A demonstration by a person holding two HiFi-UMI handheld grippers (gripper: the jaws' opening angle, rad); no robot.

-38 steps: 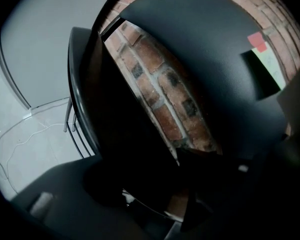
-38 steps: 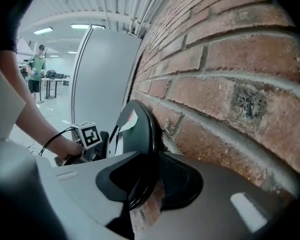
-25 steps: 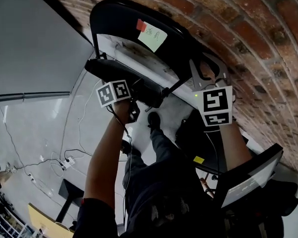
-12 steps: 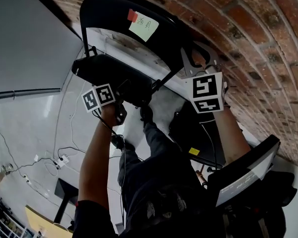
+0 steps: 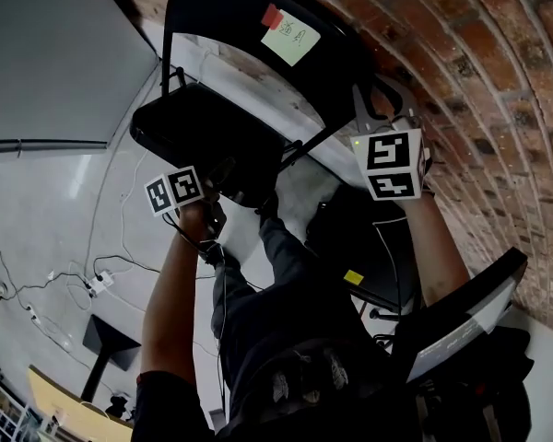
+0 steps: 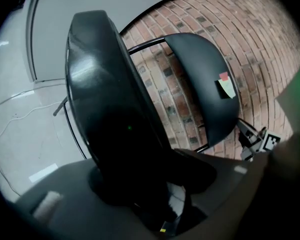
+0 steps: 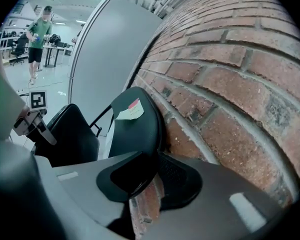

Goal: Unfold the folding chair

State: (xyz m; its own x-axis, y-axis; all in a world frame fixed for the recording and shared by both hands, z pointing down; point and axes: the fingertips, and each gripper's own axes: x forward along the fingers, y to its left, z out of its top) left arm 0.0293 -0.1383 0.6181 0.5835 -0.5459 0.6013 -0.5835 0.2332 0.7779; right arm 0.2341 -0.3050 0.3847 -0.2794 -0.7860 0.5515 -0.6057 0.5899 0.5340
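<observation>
— Progress on that black folding chair (image 5: 221, 3) by the red brick wall (image 5: 470, 53)?

— Midway, I'd judge. It stands against the bricks with its glossy black seat (image 5: 203, 136) swung out from the curved black backrest (image 5: 336, 63), but not yet down flat.

— And the grips?

— The left tool (image 6: 155, 186) is clamped on the seat's near edge. The right tool (image 7: 142, 181) is pinched on the backrest's side edge, close to the bricks and some way from the pale green sticky note (image 5: 290, 40) stuck on it.

— What's next, then?

— To my eye, the seat edge needs pressing down and toward the person until it sits level. The backrest has to be held firm meanwhile, so the frame doesn't skid along the wall.

— How are the arms set?

— Both reach forward, well apart. The bare left forearm (image 5: 180, 284) is out over the pale floor (image 5: 55, 219), and the right forearm (image 5: 438, 247) runs beside the wall. Each tool tilts forward and downward.
</observation>
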